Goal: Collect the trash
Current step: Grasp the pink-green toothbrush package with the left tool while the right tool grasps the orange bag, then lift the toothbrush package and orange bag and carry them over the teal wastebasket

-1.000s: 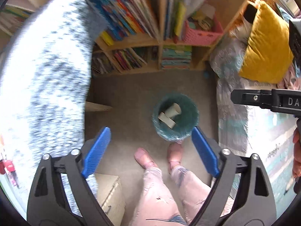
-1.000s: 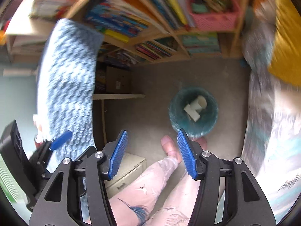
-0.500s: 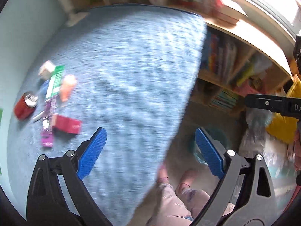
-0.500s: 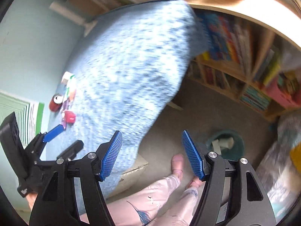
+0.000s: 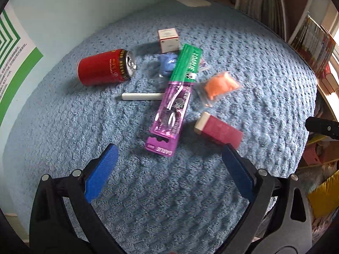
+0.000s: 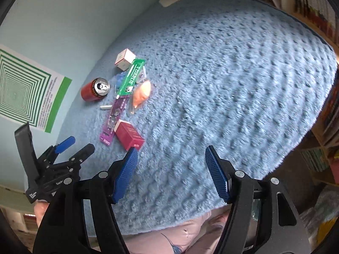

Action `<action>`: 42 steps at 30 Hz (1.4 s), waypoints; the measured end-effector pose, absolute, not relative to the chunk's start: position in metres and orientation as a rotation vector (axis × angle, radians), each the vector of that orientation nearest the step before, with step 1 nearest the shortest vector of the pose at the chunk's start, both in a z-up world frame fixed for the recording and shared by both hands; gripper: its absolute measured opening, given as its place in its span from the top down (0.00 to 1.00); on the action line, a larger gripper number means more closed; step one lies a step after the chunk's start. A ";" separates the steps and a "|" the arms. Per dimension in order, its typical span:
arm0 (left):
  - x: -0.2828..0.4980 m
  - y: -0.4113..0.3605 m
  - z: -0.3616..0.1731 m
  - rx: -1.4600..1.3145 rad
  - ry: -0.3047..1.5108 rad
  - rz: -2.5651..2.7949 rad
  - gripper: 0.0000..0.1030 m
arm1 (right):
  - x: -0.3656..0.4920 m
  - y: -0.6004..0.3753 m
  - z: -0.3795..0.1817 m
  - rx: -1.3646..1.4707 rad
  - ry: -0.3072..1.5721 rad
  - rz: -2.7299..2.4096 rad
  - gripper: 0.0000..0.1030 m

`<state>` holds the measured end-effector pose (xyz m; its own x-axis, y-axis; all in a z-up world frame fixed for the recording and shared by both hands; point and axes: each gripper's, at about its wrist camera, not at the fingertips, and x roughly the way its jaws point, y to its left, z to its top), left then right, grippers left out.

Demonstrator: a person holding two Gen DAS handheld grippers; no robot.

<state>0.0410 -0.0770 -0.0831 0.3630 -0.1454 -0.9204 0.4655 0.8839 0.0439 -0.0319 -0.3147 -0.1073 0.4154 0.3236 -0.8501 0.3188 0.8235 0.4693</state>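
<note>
Since one second ago both views have swung away from the green bin on the floor, and half a second ago the pile of trash was only at the left edge; now it lies in the middle of the left wrist view.

The blue fuzzy cloth (image 5: pixel 243 67) covers the whole table surface and carries all the trash. The left gripper (image 5: pixel 169 169) hangs above its near part with the blue pads (image 5: pixel 99 172) spread wide, nothing between them. The right gripper (image 6: pixel 170 171) is also spread wide and empty, over a bare part of the cloth well to the right of the pile.

The longest piece is the toothbrush package (image 5: pixel 174 99), green at the far end and purple at the near end, lying across the middle of the pile. The red can (image 5: pixel 104 67) lies on its side to the left of it, with the opened top facing the package. The dark red box (image 5: pixel 219 130) lies to the right of the purple end, close to the right pad of the left gripper. An orange packet (image 5: pixel 219 85) in clear wrap is on the right of the package. A blue crumpled thing (image 5: pixel 167 64) sits just left of the green end. The small white box (image 5: pixel 168 40) stands behind it. A white stick (image 5: pixel 141 96) lies with one end touching the package.
</note>
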 end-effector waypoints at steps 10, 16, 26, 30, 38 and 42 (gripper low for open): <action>0.089 -0.062 -0.117 0.224 1.231 -0.411 0.07 | 0.056 -0.286 -0.133 0.621 1.250 0.037 0.35; 0.109 -0.071 -0.142 0.185 1.308 -0.465 0.10 | 0.095 -0.285 -0.159 0.653 1.294 -0.006 0.35; 0.121 -0.084 -0.155 0.123 1.343 -0.512 0.50 | 0.124 -0.259 -0.177 0.656 1.304 0.021 0.69; 0.120 -0.091 -0.149 0.127 1.330 -0.544 0.67 | 0.129 -0.249 -0.170 0.645 1.275 0.049 0.77; 0.100 -0.094 -0.130 0.141 1.292 -0.546 0.75 | 0.108 -0.265 -0.147 0.667 1.218 0.075 0.77; 0.087 -0.091 -0.110 0.154 1.253 -0.544 0.76 | 0.080 -0.286 -0.133 0.715 1.162 0.058 0.77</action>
<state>0.0874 -0.0914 -0.1105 0.2050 -0.3062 -0.9296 0.4707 0.8636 -0.1806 0.0797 -0.2856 -0.1334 0.4220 0.3967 -0.8152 0.3129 0.7802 0.5417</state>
